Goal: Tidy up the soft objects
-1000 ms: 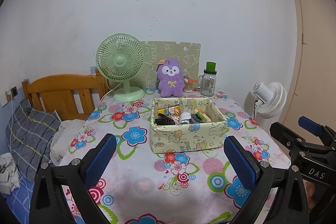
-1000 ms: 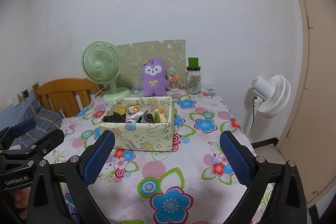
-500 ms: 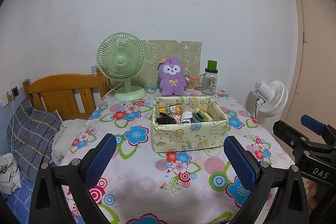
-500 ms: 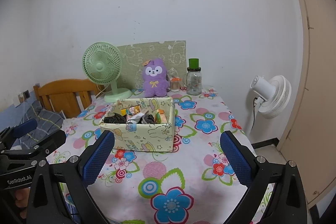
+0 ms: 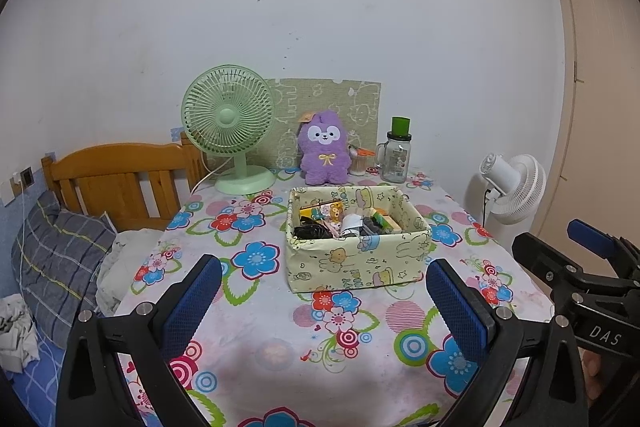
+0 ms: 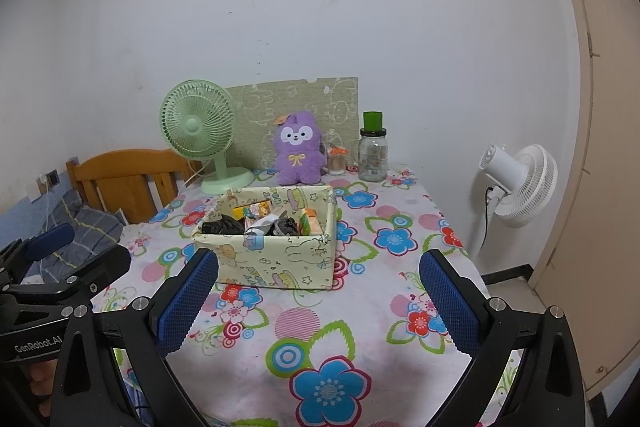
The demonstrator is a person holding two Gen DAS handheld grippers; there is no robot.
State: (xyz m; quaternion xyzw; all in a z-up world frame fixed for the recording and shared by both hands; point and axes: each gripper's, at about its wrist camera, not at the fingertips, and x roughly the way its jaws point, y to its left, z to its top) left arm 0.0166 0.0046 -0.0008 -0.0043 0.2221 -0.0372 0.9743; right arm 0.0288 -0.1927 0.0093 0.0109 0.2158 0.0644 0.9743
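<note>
Soft, even indoor light fills both views; shadows are faint. Focus is sharp throughout, without glare. Fisheye bending grows outward, with black vignette corners at 11 and 1 o'clock.

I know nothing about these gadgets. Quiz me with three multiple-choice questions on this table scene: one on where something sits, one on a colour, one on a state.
1. Where does the purple plush toy sit?
A. Inside the fabric box
B. Behind the fabric box, near the wall
C. On the bed

2. What colour is the table fan beside the plush?
A. Pale green
B. Red
C. Black

3. How are the two grippers?
A. Both shut on cloth
B. One holds the glass jar
C. Both open and empty

Answers:
1 B: the plush stands upright beyond the fabric box.
2 A: its cage and base are pale green.
3 C: the left gripper and the right gripper show wide gaps with nothing between their blue pads.
</note>
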